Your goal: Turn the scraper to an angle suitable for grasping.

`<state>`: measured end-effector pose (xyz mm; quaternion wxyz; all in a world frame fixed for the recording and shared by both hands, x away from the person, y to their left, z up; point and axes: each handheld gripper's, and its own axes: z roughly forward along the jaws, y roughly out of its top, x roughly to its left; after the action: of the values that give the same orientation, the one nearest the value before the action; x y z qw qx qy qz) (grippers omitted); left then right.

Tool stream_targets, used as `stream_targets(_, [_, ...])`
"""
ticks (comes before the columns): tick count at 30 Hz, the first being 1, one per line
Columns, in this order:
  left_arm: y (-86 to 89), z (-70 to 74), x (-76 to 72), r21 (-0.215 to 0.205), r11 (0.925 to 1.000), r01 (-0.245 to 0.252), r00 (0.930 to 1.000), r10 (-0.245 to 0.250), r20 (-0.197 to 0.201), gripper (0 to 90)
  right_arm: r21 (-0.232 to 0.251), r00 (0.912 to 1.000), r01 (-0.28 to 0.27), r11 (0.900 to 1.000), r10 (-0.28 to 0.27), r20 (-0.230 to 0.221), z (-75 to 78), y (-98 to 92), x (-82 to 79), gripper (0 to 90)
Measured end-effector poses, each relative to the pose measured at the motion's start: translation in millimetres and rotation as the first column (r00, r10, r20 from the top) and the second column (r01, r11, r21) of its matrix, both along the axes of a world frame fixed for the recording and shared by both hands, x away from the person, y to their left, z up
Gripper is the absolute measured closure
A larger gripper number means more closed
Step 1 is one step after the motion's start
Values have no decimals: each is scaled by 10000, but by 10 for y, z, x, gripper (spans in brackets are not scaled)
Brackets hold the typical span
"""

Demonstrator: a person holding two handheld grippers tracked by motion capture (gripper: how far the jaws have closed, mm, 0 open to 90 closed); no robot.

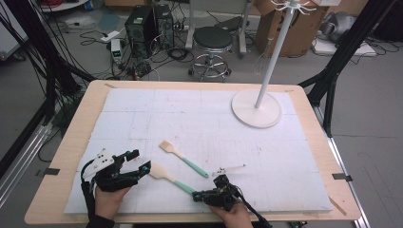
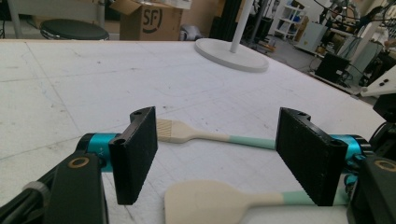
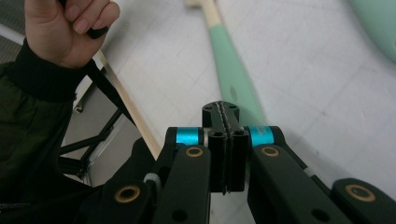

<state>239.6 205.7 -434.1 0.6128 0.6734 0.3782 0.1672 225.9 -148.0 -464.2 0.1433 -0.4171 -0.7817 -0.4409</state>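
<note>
A spatula [image 1: 164,174] with a pale head and mint handle lies near the table's front edge. A small brush [image 1: 178,156] with the same mint handle lies just behind it. My left gripper [image 1: 139,160] stands open at the spatula's head; in the left gripper view the spatula [image 2: 205,203] lies low between the jaws of that gripper [image 2: 217,140], and the brush [image 2: 175,131] lies beyond them. My right gripper [image 1: 197,195] is shut with nothing in it, at the end of the spatula's handle [image 3: 229,70]. Whether the right gripper [image 3: 220,112] touches it I cannot tell.
A white stand with a round base [image 1: 256,110] and a tall pole rises at the back right of the white mat [image 1: 199,114]. The table's front wooden edge [image 3: 126,105] runs close to my right gripper. A stool [image 1: 212,40] and boxes stand on the floor beyond.
</note>
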Motion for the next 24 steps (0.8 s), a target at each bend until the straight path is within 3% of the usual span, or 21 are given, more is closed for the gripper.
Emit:
stream_targets(6, [9, 7, -4, -45, 10000, 0, 10000, 0, 48, 304, -777, 9940, 450, 9960, -369, 1026, 49, -26, -37, 900])
stream_targets(16, [11, 5, -2, -73, 10000, -26, 10000, 26, 32, 304, -534, 9957, 630, 9966, -591, 710, 31, -46, 94, 900])
stream_targets(24, [10, 5, -1, -78, 10000, -43, 10000, 43, 17, 304, -395, 9967, 505, 9979, -478, 648, 18, -1, 46, 900])
